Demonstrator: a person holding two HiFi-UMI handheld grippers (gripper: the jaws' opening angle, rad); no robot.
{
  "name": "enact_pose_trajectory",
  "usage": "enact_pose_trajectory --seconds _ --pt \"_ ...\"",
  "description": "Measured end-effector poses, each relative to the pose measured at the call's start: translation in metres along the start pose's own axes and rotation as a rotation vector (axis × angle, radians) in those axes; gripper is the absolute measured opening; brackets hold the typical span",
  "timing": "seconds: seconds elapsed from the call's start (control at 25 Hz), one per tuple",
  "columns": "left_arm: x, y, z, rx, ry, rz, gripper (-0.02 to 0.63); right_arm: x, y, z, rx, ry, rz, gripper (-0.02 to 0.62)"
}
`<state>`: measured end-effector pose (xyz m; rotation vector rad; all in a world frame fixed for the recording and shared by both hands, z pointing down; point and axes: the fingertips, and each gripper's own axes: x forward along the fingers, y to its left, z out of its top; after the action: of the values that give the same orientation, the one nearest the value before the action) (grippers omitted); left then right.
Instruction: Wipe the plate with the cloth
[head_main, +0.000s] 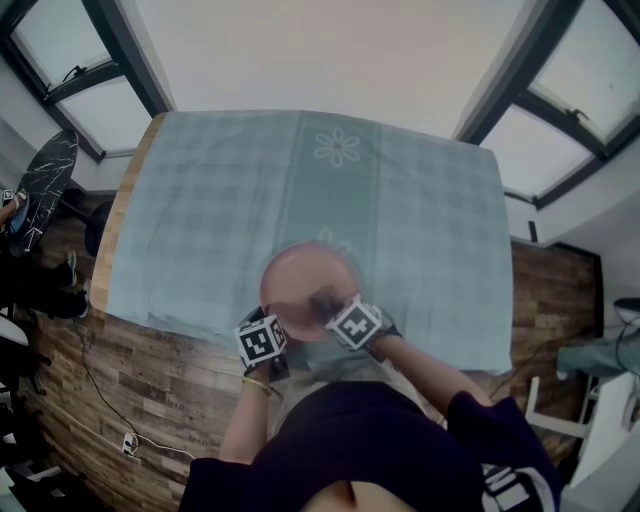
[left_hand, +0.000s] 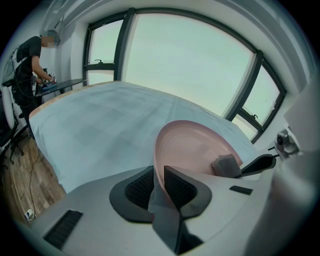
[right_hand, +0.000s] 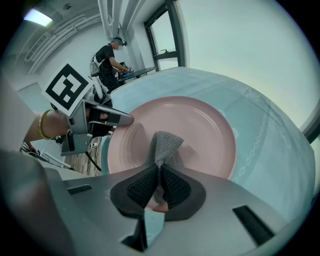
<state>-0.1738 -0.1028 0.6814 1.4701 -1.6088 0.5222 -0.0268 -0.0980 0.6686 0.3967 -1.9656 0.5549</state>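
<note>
A pink plate (head_main: 305, 285) (right_hand: 200, 140) sits near the front edge of the table. My left gripper (left_hand: 158, 186) is shut on the plate's near left rim (left_hand: 162, 150), holding it tilted. My right gripper (right_hand: 160, 187) is shut on a grey knitted cloth (right_hand: 164, 146) whose free end rests on the plate's inner surface. In the left gripper view the cloth (left_hand: 226, 165) shows on the plate's right side, with the right gripper's fingers (left_hand: 257, 163) behind it. In the head view both marker cubes sit at the plate's near edge, the left gripper (head_main: 268, 328) on the left and the right gripper (head_main: 335, 308) over the plate.
A pale blue checked tablecloth (head_main: 220, 210) covers the table; its wooden edge (head_main: 118, 205) shows at the left. Large windows ring the room. A person (left_hand: 30, 65) stands at a desk far left. A white chair (head_main: 560, 415) is at the right on the wooden floor.
</note>
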Motion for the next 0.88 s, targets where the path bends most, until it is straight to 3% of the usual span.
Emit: enact_pose_trajectory --seconds 0.32,0.64,0.88 --pt "-0.024 -0.004 0.005 0.006 -0.075 0.016 0.071 -0.035 -0.005 0.013 0.089 -0.144 -0.064 0.032" --pt "-0.063 -0.02 -0.001 -0.007 -0.148 -0.027 0.071 -0.062 0.012 0.013 0.115 -0.259 -0.072 0.032" --pt "-0.086 -0.034 -0.014 -0.012 -0.155 -0.055 0.069 -0.079 0.028 0.01 0.123 -0.329 -0.076 0.032"
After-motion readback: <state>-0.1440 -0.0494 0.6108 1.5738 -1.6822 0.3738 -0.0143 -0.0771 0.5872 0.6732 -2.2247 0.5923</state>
